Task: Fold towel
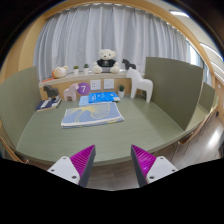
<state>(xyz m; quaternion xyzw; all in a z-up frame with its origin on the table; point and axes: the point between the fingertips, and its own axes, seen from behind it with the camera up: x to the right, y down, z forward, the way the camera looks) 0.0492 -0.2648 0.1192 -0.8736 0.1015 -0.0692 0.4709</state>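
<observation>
Pale pleated curtain [95, 30] across the whole back of the scene, daylight behind it. Below it, olive-green desk [110, 140] filling the middle ground, bare over most of its surface. Green panels standing at either side of the desk: one on the left [18, 100], one on the right [172, 85]. Low wooden shelf [95, 75] along the far edge of the desk, in front of the curtain. White teddy bear [106, 60] seated upright on top of the shelf, a few smaller objects beside it too small to identify. Towel [92, 114] lying flat on the desk, well beyond the jaws and slightly left of the line between them; pale, with a bluish printed pattern, roughly rectangular, not in contact with the gripper. White toy horse figure [141, 83] standing right of the towel, near the shelf. Purple card or box [100, 97] just behind the towel; dark small items [48, 102] to the left of it, unclear what. Gripper [113, 163] held above the near edge of the desk, jaws spread wide apart, nothing between them; magenta pads [83, 158] facing inward on both fingers.
</observation>
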